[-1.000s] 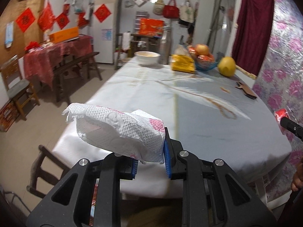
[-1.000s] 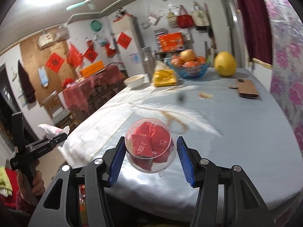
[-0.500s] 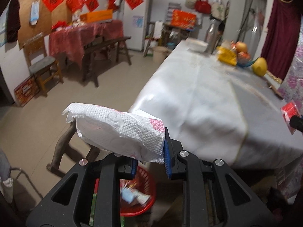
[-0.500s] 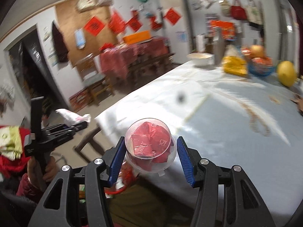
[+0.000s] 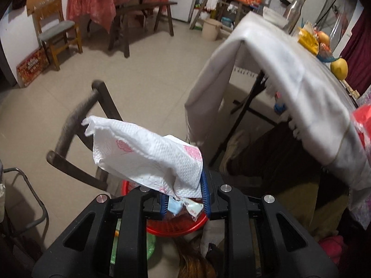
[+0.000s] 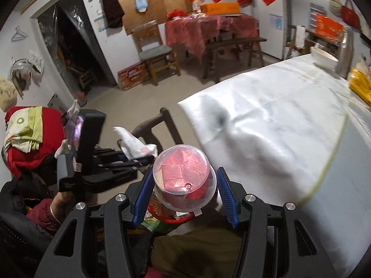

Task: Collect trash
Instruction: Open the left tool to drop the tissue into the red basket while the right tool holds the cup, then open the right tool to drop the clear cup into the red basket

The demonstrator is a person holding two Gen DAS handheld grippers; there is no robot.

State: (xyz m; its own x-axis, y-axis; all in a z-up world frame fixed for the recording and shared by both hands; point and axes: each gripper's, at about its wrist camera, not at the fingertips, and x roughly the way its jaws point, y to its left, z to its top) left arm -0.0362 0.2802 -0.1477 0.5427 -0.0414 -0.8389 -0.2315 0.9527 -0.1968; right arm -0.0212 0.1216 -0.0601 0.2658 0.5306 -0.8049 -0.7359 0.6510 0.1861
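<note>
My left gripper (image 5: 185, 194) is shut on a crumpled white paper towel with pink flowers (image 5: 148, 155) and holds it above a red plastic trash basket (image 5: 176, 225) on the floor, which has scraps in it. My right gripper (image 6: 185, 197) is shut on a clear plastic cup stuffed with red wrappers (image 6: 183, 176), also above the red basket (image 6: 171, 217). The left gripper with the towel (image 6: 136, 147) shows in the right wrist view, just left of the cup.
A table under a white cloth (image 5: 301, 88) stands to the right, with fruit, a bowl and a flask at its far end. A dark wooden chair (image 5: 76, 125) stands close by the basket. A wooden chair (image 6: 157, 53) and a red-clothed table (image 6: 208, 27) stand across the floor.
Both grippers have swung away from the tabletop, left and downward, to above the red basket beside the table. Each keeps its hold on its piece of trash.
</note>
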